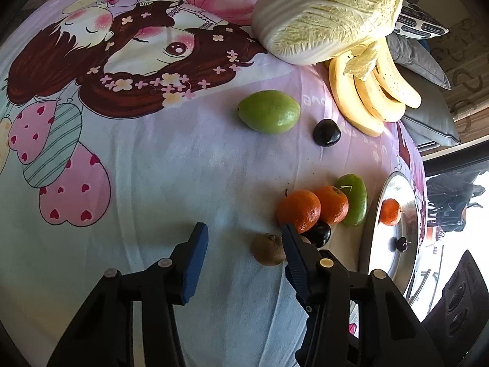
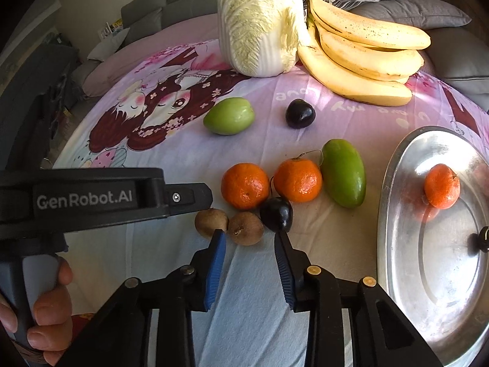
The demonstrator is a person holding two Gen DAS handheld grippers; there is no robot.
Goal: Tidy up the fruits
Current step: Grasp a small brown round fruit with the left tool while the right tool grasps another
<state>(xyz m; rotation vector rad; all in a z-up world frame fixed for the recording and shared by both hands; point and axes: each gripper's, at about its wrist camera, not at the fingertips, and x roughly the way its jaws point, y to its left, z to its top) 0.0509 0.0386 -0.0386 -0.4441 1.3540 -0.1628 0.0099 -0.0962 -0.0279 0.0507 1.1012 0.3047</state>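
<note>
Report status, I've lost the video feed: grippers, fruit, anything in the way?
Left gripper and right gripper open, empty, over brown fruits. One orange on metal tray; two oranges on cloth. Dark plum crowds them.

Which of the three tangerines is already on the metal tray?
The lone tangerine on the silver tray. The other two tangerines sit side by side on the bedsheet.

Two tangerines (image 2: 245,186), green mangoes (image 2: 343,173) and plums (image 2: 276,214) lie clustered beside the tray (image 2: 397,244).
</note>
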